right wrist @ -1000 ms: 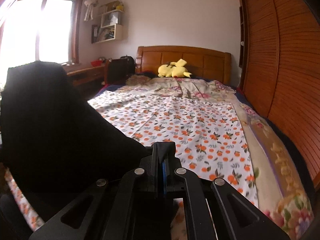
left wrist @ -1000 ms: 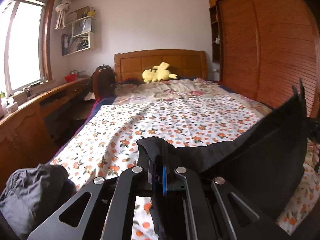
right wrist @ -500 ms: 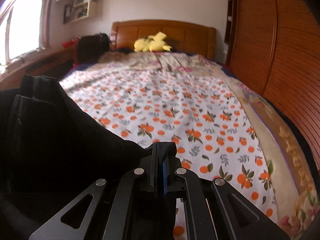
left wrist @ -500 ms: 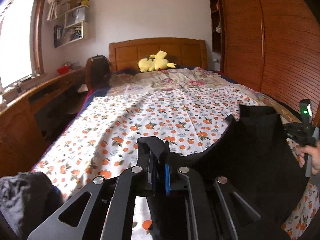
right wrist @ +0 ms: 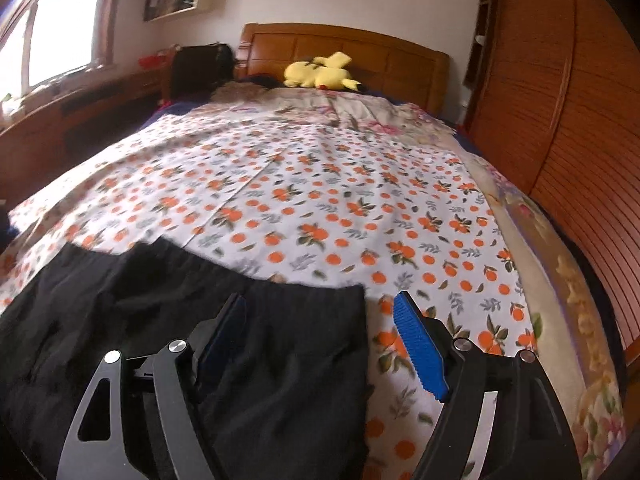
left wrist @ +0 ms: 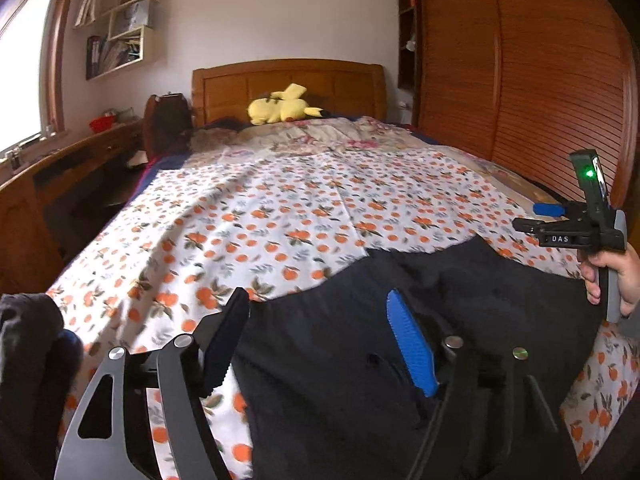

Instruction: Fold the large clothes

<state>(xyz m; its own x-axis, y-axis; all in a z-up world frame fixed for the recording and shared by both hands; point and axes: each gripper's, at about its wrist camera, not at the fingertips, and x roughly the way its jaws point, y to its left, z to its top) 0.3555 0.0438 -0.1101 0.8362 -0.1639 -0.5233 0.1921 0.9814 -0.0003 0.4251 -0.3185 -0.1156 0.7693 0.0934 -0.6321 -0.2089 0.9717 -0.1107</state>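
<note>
A large black garment (left wrist: 400,320) lies spread on the orange-print bedspread (left wrist: 280,216) at the near end of the bed. My left gripper (left wrist: 316,300) hovers over the garment's left edge, jaws opening, the cloth lying loose beneath and not pinched. In the right wrist view the same black garment (right wrist: 160,300) lies flat, and my right gripper (right wrist: 320,304) stands over its right corner, jaws opening, nothing pressed between the pads. The right gripper (left wrist: 548,216) also shows at the right edge of the left wrist view, held by a hand (left wrist: 616,276).
A yellow plush toy (left wrist: 284,106) rests by the wooden headboard (left wrist: 288,80). A slatted wooden wardrobe (left wrist: 540,80) runs along the right of the bed. A wooden desk (left wrist: 68,160) under the window lines the left. Dark clothes (left wrist: 28,360) are heaped at the near left.
Both grippers were shut on the lifted black garment; they sank toward the bed and their jaws have parted. The garment has dropped and now lies flat on the bedspread.
</note>
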